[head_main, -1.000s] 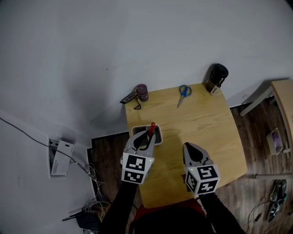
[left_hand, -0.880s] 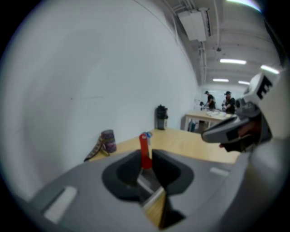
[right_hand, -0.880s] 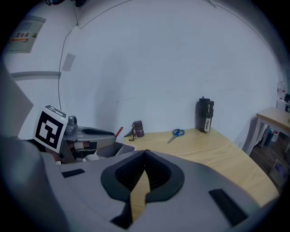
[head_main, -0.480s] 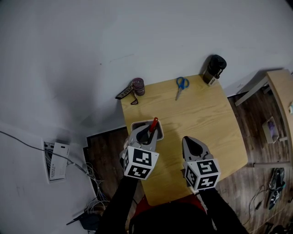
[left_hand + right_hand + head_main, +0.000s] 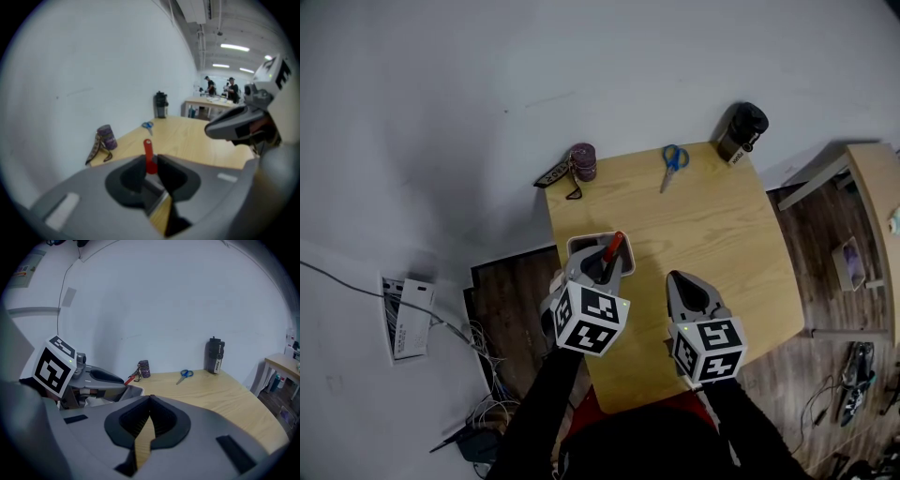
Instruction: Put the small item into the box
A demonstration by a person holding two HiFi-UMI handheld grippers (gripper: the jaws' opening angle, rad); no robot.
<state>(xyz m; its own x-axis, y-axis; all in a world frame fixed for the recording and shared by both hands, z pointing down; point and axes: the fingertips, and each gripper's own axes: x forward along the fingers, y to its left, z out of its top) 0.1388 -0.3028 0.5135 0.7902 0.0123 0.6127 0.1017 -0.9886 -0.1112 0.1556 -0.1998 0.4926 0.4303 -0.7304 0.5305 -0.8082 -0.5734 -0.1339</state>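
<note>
Pinching the small red item (image 5: 613, 246) by its lower end, our left gripper (image 5: 604, 268) holds it over the box (image 5: 578, 242) at the table's (image 5: 712, 225) left edge. The item's long axis points forward past the jaws. We judge the box lies directly beneath, so letting go should suffice. Our right gripper (image 5: 679, 279), pressed together and empty, hovers farther off.

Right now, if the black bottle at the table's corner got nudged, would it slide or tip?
The bottle looks tall and narrow, standing upright, so a high push probably tips it. It stands near the table corner, so it might fall off.
</note>
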